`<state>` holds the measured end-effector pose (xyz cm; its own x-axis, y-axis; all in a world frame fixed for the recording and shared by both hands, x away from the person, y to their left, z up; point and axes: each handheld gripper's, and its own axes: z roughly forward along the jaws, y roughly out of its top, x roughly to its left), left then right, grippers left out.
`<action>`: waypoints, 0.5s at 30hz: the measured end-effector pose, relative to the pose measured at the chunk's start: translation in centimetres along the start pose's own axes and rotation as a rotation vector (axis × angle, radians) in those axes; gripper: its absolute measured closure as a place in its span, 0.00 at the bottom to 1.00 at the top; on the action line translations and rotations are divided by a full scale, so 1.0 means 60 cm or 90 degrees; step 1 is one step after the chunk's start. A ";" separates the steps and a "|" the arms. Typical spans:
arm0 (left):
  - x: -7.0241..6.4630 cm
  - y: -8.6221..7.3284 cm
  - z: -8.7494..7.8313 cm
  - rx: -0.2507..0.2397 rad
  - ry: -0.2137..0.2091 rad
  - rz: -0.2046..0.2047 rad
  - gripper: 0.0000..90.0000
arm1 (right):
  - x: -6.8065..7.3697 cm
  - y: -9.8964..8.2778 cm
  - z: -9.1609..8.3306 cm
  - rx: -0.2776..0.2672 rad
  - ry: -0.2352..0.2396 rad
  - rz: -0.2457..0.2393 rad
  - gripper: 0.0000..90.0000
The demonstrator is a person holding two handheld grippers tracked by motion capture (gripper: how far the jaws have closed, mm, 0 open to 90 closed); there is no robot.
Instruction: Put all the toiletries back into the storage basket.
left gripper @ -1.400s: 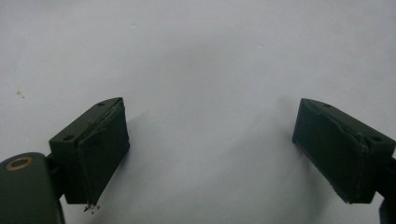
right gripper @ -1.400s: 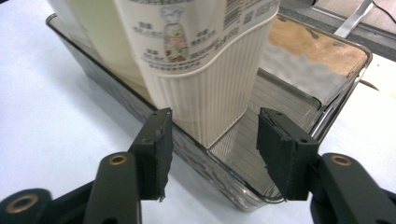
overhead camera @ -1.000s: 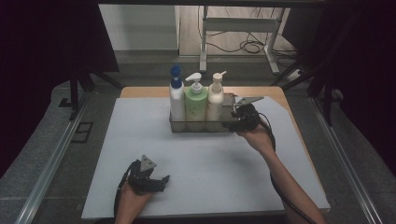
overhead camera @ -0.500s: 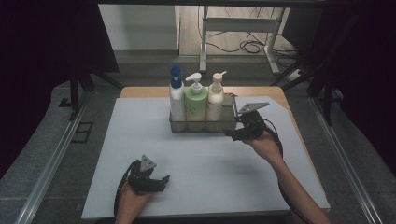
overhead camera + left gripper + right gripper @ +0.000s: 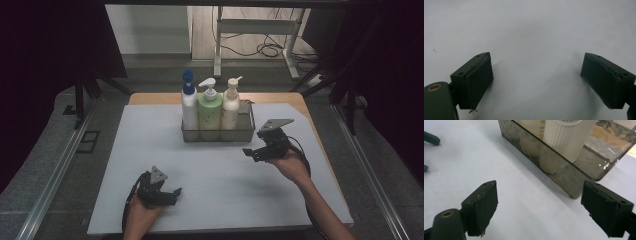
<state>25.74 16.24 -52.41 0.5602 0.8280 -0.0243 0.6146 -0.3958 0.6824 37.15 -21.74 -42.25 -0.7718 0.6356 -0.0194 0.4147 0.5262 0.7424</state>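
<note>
A smoked clear tray [image 5: 216, 134] stands at the back middle of the white mat. It holds three pump bottles: a white bottle with a blue cap [image 5: 189, 106], a green bottle [image 5: 210, 111] and a cream bottle [image 5: 230, 109]. My right gripper [image 5: 252, 144] hovers just off the tray's near right corner, open. Its jaws have just been opening and nothing is between them. In the right gripper view the right gripper [image 5: 541, 207] faces the tray's wall [image 5: 564, 173] and the ribbed cream bottle [image 5: 566, 135]. My left gripper [image 5: 174, 196] rests open near the front edge; in the left gripper view the left gripper [image 5: 536, 82] has bare mat between its jaws.
The white mat [image 5: 150, 145] covers a wooden table [image 5: 155, 98], with metal rails along both sides. A desk frame and cables [image 5: 260, 47] lie on the floor beyond the table. The left gripper's jaw tips [image 5: 430, 138] show at the far left of the right gripper view.
My right gripper has drawn back from the tray's right end toward the person, and its jaws have spread wider. The left gripper has stayed where it was.
</note>
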 end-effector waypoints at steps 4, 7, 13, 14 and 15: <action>0.000 0.000 0.000 0.000 0.000 0.000 0.11 | 0.005 -0.009 -0.011 0.001 -0.004 -0.008 0.15; 0.000 0.000 0.000 0.000 0.000 0.000 0.11 | 0.008 -0.018 -0.020 0.001 -0.009 -0.012 0.13; 0.000 0.000 0.000 0.000 0.001 0.000 0.11 | 0.013 -0.041 -0.037 0.001 -0.018 -0.011 0.06; 0.000 0.000 0.000 0.000 0.000 0.000 0.11 | 0.014 -0.045 -0.039 0.003 -0.020 -0.013 0.05; 0.000 0.000 0.000 0.000 0.000 0.000 0.11 | 0.014 -0.050 -0.042 0.007 -0.024 -0.016 0.04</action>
<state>25.74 16.23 -52.41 0.5597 0.8284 -0.0240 0.6146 -0.3955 0.6825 34.03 -24.19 -42.80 -0.7633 0.6430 -0.0629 0.4008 0.5476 0.7345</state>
